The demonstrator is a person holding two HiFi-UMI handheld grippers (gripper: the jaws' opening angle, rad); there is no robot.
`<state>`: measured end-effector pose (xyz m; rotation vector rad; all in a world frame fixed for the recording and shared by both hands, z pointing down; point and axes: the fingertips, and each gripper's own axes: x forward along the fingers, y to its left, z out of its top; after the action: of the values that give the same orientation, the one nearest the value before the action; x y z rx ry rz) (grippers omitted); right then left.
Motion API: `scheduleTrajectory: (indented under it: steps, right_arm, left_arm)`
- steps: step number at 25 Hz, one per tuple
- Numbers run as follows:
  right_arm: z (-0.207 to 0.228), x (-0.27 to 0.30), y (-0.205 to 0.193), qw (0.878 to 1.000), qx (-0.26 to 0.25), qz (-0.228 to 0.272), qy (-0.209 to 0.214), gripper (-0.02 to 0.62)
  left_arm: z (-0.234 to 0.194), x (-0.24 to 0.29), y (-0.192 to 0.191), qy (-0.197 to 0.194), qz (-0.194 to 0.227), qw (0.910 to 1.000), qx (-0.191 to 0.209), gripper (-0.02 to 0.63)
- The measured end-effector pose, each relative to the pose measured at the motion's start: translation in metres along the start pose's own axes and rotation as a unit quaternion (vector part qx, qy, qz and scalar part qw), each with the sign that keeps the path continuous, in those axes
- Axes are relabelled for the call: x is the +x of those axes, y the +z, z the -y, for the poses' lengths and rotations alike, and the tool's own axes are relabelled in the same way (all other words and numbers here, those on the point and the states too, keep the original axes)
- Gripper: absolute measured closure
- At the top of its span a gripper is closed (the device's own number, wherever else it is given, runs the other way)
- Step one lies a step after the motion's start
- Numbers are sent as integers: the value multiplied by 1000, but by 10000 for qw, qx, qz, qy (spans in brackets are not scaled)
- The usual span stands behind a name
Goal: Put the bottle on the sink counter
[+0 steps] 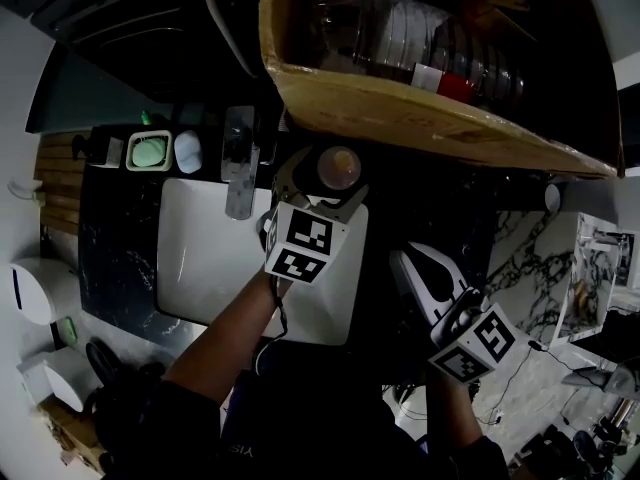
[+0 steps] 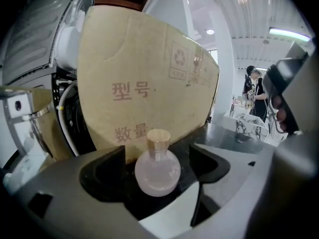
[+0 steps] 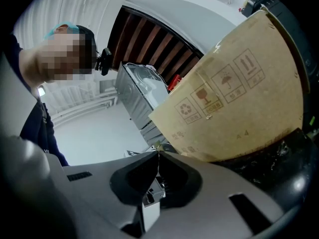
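Observation:
A small round pale-pink bottle point(image 1: 338, 166) with a tan cap stands upright on the black marble counter point(image 1: 120, 248), just right of the white sink point(image 1: 200, 258) and in front of a cardboard box point(image 1: 400, 113). My left gripper point(image 1: 325, 181) is open, with a jaw on either side of the bottle. In the left gripper view the bottle point(image 2: 157, 172) sits between the jaws of that gripper point(image 2: 157, 152), a small gap showing on each side. My right gripper point(image 1: 403, 260) hangs lower right, away from the bottle. The right gripper view shows it point(image 3: 158, 154) shut on nothing.
The box holds several bottles point(image 1: 440, 58) and overhangs the counter. A faucet point(image 1: 238, 158), a green soap dish point(image 1: 148, 151) and a white dispenser point(image 1: 40, 290) lie left of the bottle. A person point(image 2: 254, 91) stands far off behind a marble surface.

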<state>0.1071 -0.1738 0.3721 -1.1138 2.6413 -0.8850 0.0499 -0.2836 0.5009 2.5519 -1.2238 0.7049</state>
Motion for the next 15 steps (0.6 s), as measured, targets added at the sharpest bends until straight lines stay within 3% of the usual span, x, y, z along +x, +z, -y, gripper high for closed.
scheduleTrajectory:
  steps: [15]
  right_arm:
    - [-42, 5, 17, 9991, -353, 226, -1, 568]
  left_arm:
    - [13, -76, 35, -352, 522, 9976, -271, 213]
